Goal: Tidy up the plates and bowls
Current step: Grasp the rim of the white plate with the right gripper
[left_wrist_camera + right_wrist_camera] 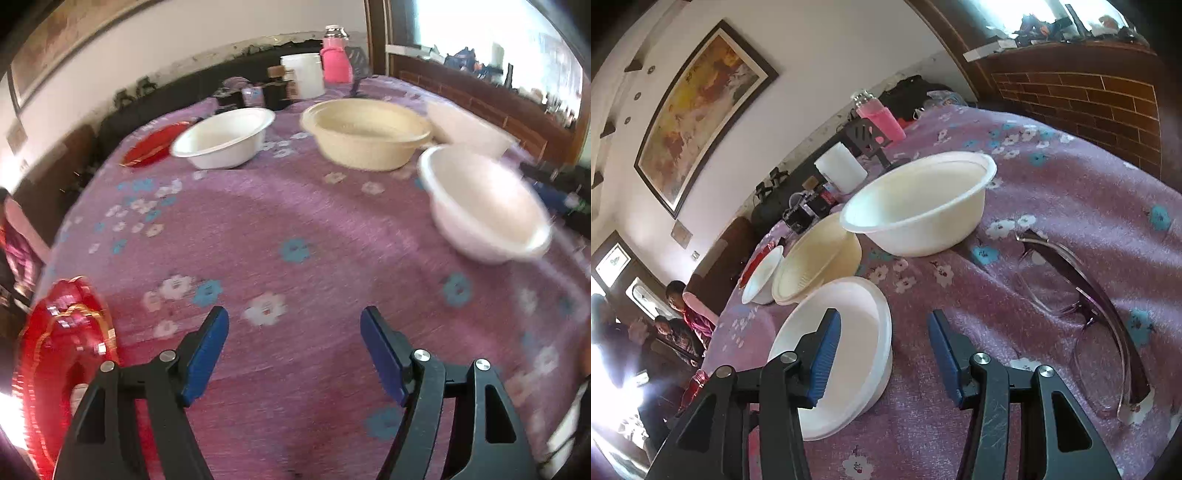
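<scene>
No text, label or number can be read anywhere

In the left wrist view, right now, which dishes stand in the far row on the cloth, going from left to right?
red plate → white bowl → cream bowl → a white bowl behind it. The blurred white bowl sits nearer, so I leave it out of the row.
</scene>
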Action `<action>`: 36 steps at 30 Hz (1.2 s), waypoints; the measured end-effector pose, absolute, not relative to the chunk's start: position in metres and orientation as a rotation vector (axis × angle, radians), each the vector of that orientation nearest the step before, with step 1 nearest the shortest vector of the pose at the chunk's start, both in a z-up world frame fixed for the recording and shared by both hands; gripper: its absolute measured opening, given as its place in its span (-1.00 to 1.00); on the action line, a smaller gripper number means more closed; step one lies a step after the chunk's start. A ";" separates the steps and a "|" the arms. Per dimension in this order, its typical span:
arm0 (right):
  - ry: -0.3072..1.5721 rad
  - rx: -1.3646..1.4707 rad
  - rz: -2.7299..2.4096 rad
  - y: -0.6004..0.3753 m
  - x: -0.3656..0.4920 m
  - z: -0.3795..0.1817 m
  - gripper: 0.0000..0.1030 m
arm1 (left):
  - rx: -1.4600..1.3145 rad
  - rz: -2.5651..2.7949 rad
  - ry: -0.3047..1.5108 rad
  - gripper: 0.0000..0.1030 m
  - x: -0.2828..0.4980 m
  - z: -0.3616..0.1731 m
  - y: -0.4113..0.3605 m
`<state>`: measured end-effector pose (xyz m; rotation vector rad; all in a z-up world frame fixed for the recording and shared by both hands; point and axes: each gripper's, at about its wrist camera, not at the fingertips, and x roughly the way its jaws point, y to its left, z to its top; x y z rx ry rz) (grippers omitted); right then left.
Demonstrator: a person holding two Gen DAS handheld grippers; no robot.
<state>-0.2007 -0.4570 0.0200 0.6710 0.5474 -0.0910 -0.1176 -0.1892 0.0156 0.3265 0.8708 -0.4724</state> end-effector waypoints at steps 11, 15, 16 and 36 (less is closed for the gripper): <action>0.610 0.673 -0.086 -0.459 -0.196 0.011 -0.57 | 0.138 -0.656 0.979 0.03 -0.079 0.040 -0.256; 0.607 0.667 -0.088 -0.459 -0.196 0.011 -0.66 | 0.054 -0.684 1.062 -0.13 -0.067 0.036 -0.249; 0.610 0.668 -0.085 -0.458 -0.196 0.010 -0.68 | 0.052 -0.685 1.068 -0.13 -0.067 0.036 -0.247; 0.632 0.622 -0.106 -0.451 -0.189 0.013 -0.76 | 0.119 -0.734 1.004 -0.81 -0.064 0.021 -0.296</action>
